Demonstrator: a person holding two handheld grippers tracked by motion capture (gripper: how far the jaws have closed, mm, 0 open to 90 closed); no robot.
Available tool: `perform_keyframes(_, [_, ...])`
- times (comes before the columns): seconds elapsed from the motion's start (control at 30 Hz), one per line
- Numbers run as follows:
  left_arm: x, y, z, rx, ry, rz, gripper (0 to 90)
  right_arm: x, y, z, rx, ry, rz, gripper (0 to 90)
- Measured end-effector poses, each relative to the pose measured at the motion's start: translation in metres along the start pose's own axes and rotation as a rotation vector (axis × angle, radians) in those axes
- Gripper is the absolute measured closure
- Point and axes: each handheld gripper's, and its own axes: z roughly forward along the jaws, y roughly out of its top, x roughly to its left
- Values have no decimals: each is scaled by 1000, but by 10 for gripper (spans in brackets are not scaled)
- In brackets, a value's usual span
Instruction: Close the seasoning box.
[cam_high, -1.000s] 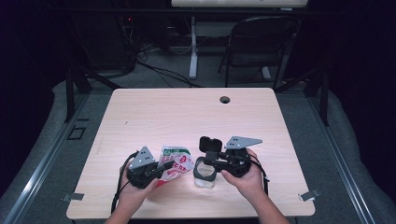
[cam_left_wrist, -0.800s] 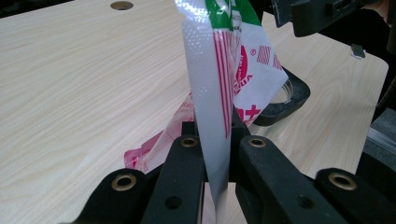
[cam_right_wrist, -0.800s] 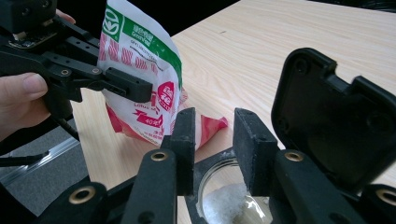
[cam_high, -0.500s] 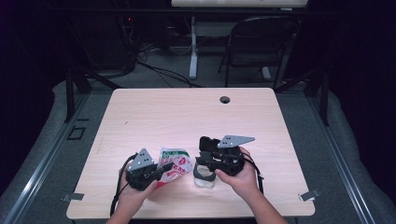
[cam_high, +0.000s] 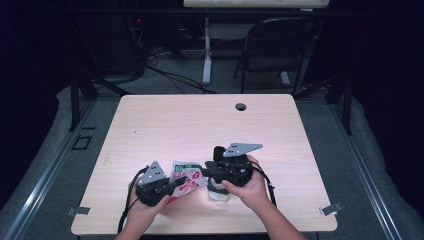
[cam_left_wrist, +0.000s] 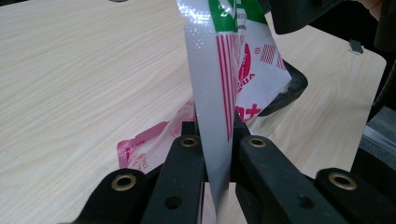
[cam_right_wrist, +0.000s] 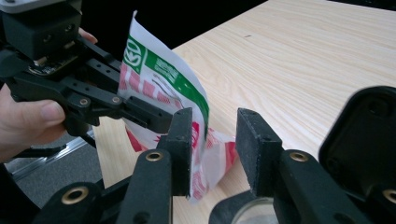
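From the high view, I saw my left gripper (cam_high: 172, 186) and right gripper (cam_high: 206, 172) facing each other near the front edge of the wooden table (cam_high: 200, 125). A red, white and green printed plastic pouch (cam_high: 187, 176) hung between their fingertips. A small clear jar (cam_high: 218, 191) stood on the table directly below the right gripper's body, just behind its fingers.

In the left gripper view, my left gripper (cam_left_wrist: 217, 135) had its fingers pressed together on the pouch (cam_left_wrist: 233, 70), pinching the sealed white edge with red stripes. The pouch rose upright from the pinch, its green top leaning away beyond the fingertips. One black jaw of the other gripper lay just past the pouch, on its far side.

In the right gripper view, my right gripper (cam_right_wrist: 213, 140) had its fingers spread apart, having just been opening. The pouch (cam_right_wrist: 159, 88) sat in the gap, lying against the left finger (cam_right_wrist: 182, 140) and clear of the right one. Beyond those fingertips, the left gripper (cam_right_wrist: 154, 116) gripped the pouch's other side, held in a hand (cam_right_wrist: 28, 119). The jar's rim (cam_right_wrist: 247, 212) showed directly beneath the spread fingers.
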Motion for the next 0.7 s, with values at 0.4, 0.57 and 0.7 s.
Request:
perform_keyframes(0.4, [-1, -2, 0, 5, 2, 2, 900, 5, 1, 17, 43, 30, -20, 668])
perform_keyframes(0.57, [-1, -1, 1, 8, 1, 2, 900, 6, -1, 24, 60, 38, -21, 670])
perform_keyframes(0.7, [-1, -1, 1, 6, 0, 2, 900, 6, -2, 29, 79, 40, -24, 679])
